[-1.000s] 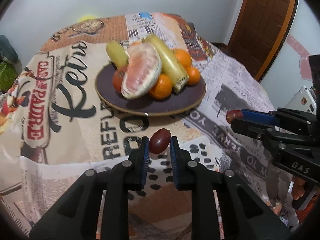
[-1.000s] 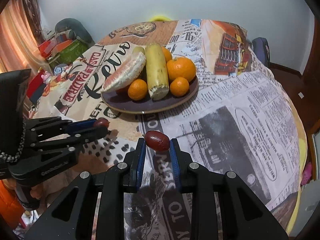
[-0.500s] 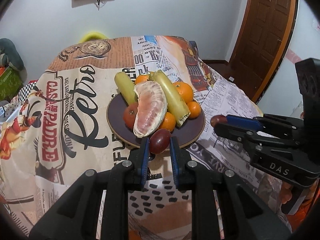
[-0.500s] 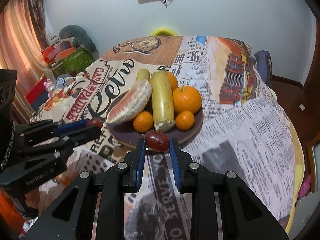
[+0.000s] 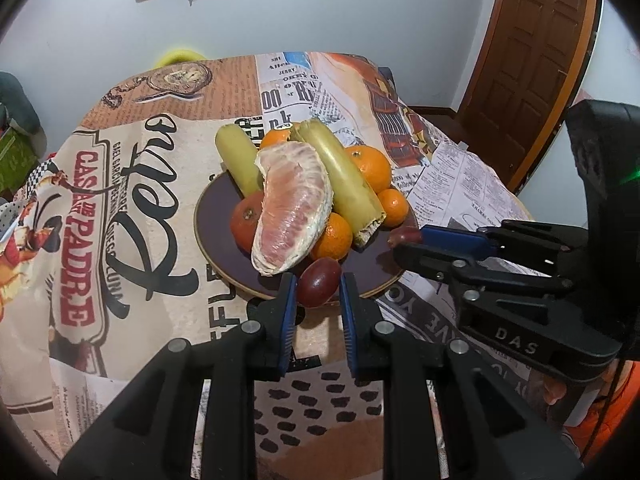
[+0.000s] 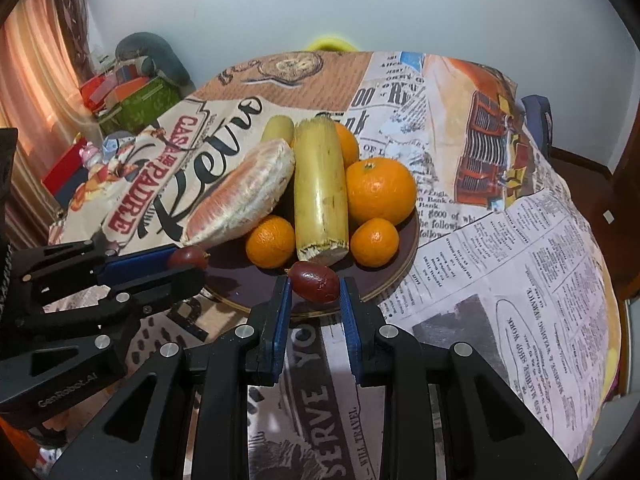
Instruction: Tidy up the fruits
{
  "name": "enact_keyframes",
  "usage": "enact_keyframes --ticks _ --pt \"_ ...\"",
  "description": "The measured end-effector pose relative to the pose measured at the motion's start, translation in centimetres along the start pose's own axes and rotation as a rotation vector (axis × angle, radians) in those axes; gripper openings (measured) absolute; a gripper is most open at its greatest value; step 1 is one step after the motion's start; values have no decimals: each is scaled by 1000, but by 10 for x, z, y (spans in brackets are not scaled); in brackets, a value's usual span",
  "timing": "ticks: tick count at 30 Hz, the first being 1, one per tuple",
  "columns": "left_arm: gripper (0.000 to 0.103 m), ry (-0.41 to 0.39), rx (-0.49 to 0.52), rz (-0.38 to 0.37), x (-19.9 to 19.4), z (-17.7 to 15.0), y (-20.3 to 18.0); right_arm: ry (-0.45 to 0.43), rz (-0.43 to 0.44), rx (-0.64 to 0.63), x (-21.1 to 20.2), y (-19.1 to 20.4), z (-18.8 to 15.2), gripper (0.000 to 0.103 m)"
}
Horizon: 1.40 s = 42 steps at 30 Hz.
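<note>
1. My left gripper point(image 5: 317, 294) has its blue-padded fingers point(image 5: 287, 312) closed snug on a small dark-red oval fruit point(image 5: 319, 281), holding it at the 6 o'clock rim of the round dark purple plate point(image 5: 218, 216).
2. The right gripper point(image 6: 313, 294) pinches a second dark-red oval fruit point(image 6: 314, 276), just over that plate's near edge.
3. Both are held over the rim, I'd guess because the pile of oranges point(image 6: 380, 191), peeled pomelo wedge point(image 5: 294, 208) and pale yellow cane pieces point(image 6: 320, 190) fills the middle, so only the 6 o'clock strip is bare.
4. Next is probably lowering them and letting go gently, since they look like they'd roll.

Dark purple plate point(image 5: 216, 216) — orange mandarins point(image 6: 380, 190)
</note>
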<state>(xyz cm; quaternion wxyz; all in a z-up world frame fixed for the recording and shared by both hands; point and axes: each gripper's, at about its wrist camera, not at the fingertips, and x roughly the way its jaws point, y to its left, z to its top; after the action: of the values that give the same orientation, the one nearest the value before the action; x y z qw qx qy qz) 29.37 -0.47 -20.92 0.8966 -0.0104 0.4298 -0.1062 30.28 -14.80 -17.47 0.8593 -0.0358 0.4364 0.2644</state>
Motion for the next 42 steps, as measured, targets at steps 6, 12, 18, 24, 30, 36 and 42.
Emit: enact_keyframes --ticks 6,12,18,24,30,36,42 --pt "21 9 -11 -2 5 1 1 18 25 28 5 -7 2 30" --pt "25 18 -12 -2 7 1 1 -1 6 40 0 -11 2 39" --pt "25 -10 14 14 -7 2 -6 -37 -8 54 -19 -14 4 39" --pt "25 -93 -1 20 -51 8 -7 -133 -13 38 -68 -2 11 40" --pt "25 -242 -17 43 -125 14 -10 -273 -21 9 -134 20 17 40" --pt "25 -396 -1 74 -203 9 -22 -414 -12 -12 -200 46 14 40" --pt "43 -534 5 104 -270 -6 -34 -555 -22 -45 -258 74 -2 40"
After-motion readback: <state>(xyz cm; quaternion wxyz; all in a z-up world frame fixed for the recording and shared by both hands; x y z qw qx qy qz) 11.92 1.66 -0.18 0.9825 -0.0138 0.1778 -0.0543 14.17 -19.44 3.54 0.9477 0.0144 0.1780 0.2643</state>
